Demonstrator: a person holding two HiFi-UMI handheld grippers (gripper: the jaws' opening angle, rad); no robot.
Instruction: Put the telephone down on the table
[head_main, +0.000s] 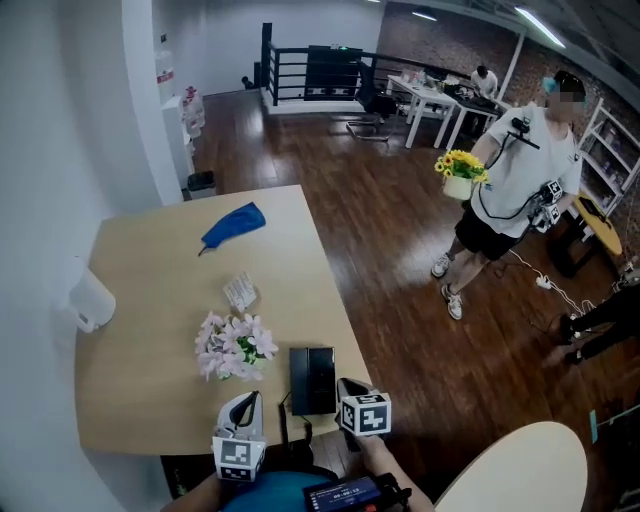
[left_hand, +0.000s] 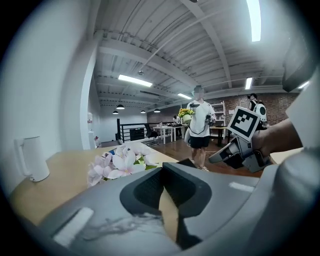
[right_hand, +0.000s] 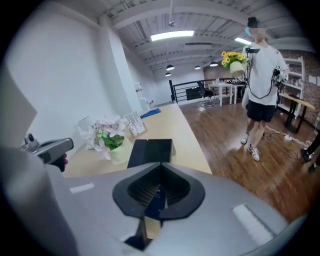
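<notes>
Black telephone (right_hand: 150, 151) lies flat, clearest in right gripper view.

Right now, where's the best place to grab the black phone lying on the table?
Probably across its two long edges, at the near end, coming down from above. The telephone lies flat on the table, so nothing can slip under it, and its narrow width suits a pinch. The flowers stand close on its left.

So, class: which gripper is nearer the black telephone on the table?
Right. The right gripper is beside the telephone's near right corner; the left gripper is farther off to its left, closer to the flowers.
</notes>
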